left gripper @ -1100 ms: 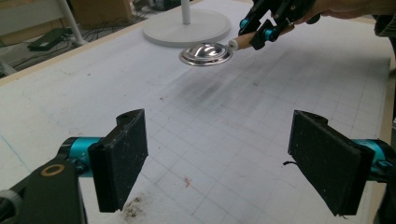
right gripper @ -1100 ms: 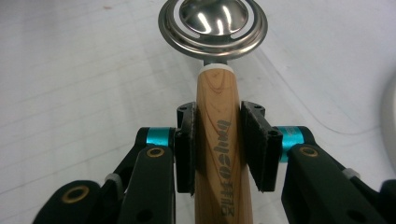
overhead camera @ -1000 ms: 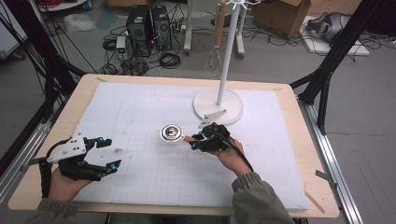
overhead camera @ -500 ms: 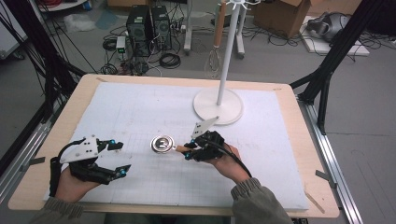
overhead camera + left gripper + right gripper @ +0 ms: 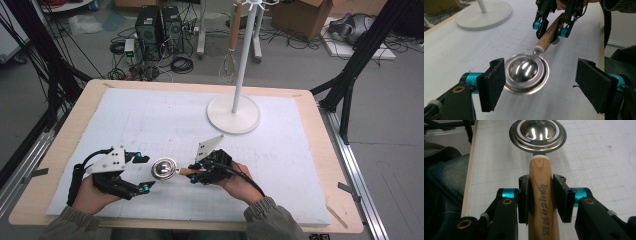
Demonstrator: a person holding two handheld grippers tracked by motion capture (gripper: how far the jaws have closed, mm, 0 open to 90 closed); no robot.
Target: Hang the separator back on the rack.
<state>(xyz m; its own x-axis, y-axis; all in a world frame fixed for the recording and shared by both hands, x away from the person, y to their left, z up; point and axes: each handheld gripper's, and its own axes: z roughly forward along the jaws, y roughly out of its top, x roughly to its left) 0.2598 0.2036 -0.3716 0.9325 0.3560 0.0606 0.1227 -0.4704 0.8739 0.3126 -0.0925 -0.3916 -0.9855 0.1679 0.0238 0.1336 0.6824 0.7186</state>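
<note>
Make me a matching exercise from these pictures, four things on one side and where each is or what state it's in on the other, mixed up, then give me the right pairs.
Things
1. left gripper
2. right gripper
3. metal ladle head
4. white stand

States or places
A. upright at the far side of the table
B. shut on the wooden handle
C. open, jaws wide apart
D. between the open jaws, round and shiny

Pairs: 1-C, 2-B, 3-D, 4-A
</note>
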